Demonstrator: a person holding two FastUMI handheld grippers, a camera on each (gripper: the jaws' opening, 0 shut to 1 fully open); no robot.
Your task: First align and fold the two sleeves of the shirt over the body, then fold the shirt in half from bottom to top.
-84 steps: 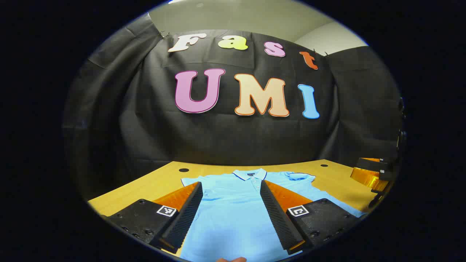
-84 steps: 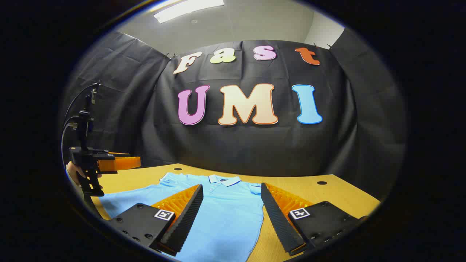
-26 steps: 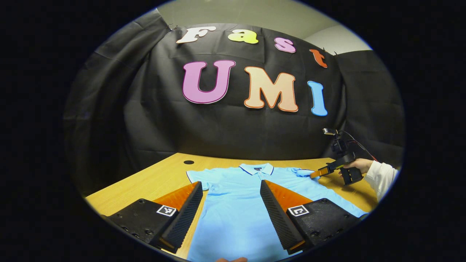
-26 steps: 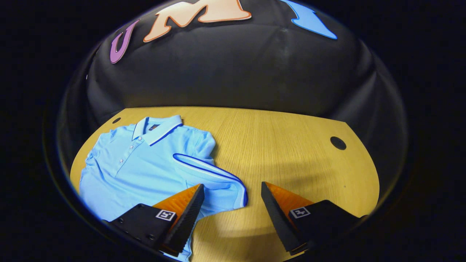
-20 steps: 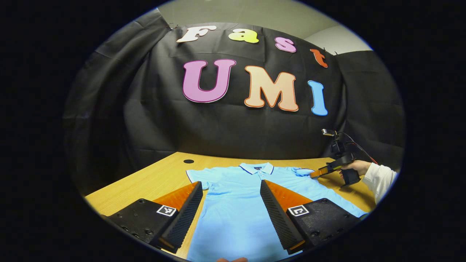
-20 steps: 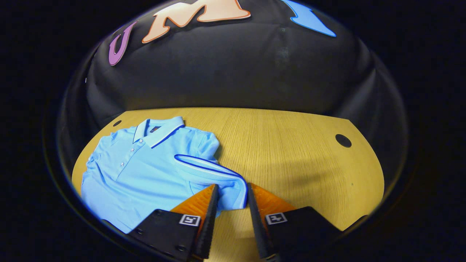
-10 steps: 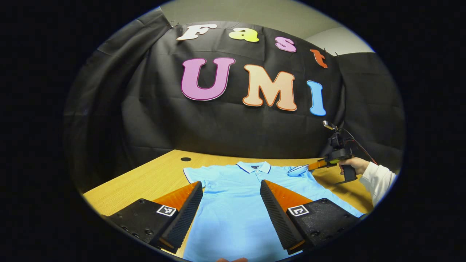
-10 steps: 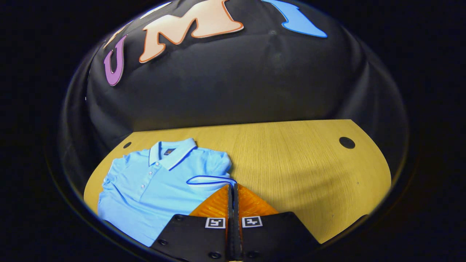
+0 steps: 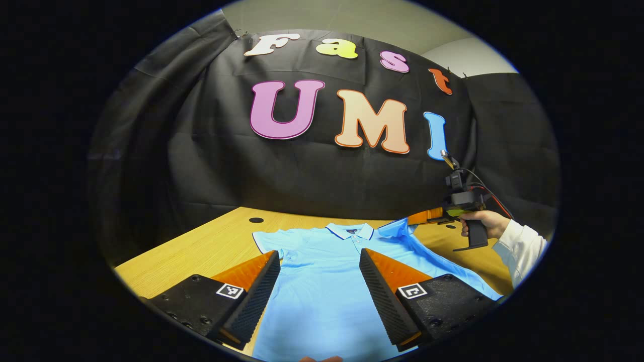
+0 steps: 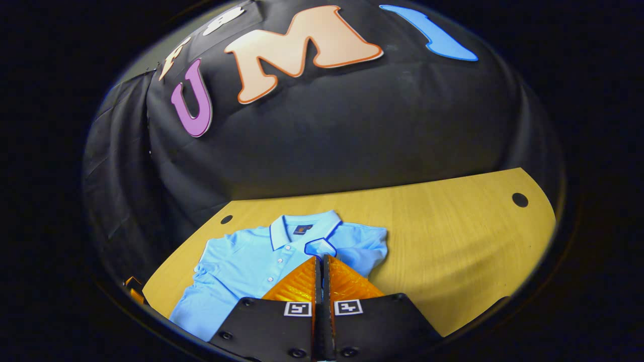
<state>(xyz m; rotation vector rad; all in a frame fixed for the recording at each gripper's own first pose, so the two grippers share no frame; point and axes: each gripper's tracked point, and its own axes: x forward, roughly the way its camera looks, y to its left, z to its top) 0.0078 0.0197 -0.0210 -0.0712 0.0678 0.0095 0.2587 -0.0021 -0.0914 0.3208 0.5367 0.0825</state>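
Right gripper [image 10: 320,259] closed since earlier, now pinching sleeve [image 10: 320,248], lifted over shirt [image 10: 241,266]; left gripper [image 9: 319,271] spread wide.

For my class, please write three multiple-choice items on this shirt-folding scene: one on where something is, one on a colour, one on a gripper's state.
1. Where does the shirt lie?
A. on the wooden table
B. on the floor
C. on a chair

2. What colour is the shirt?
A. red
B. light blue
C. white

3. What is the right gripper doing?
A. hanging open
B. pinching the sleeve
C. pinching the collar

Answers: 1 A, the shirt is spread on the tabletop; 2 B, light blue cloth with dark trim; 3 B, its fingers are closed on the sleeve's cuff, lifted off the table.
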